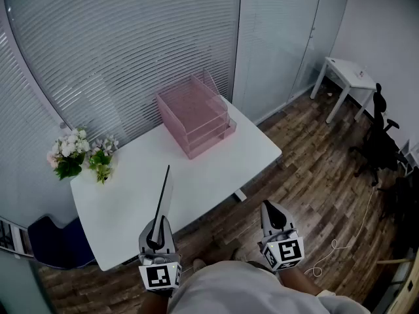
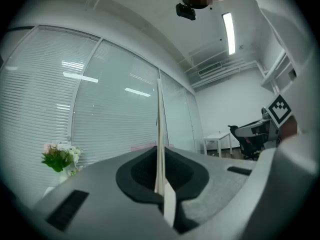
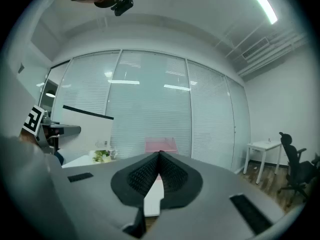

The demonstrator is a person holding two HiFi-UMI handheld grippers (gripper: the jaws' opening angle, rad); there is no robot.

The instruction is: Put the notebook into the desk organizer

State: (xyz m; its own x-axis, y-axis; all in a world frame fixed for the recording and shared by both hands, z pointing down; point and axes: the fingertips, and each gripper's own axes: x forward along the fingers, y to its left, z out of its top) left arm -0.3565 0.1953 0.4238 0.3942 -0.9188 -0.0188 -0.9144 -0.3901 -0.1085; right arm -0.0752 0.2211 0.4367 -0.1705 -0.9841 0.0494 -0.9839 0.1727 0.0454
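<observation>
Where the left gripper (image 1: 157,227) stands: at the table's near edge, with its jaws clamped on the near end of the notebook.
Notebook (image 1: 162,198): held on edge, so it shows as a thin upright sheet. It reaches out from the jaws over the near part of the table (image 1: 216,169) and seems to be in the air, not resting on it.
Right gripper (image 1: 270,209): jaws pressed together with nothing between them, off the table's near right edge, above the wooden floor.
Desk organizer (image 1: 195,115): pink stacked trays at the table's far edge, toward the far right corner. It is well apart from the notebook, and the trays look empty.
Flowers (image 1: 72,156): at the far left corner, clear of a straight path to the trays.
Done so far: the notebook is gripped and off the table.
Still to do: carry it across to the far edge, probably lay it flat to match a tray opening, slide it in, and let go.
</observation>
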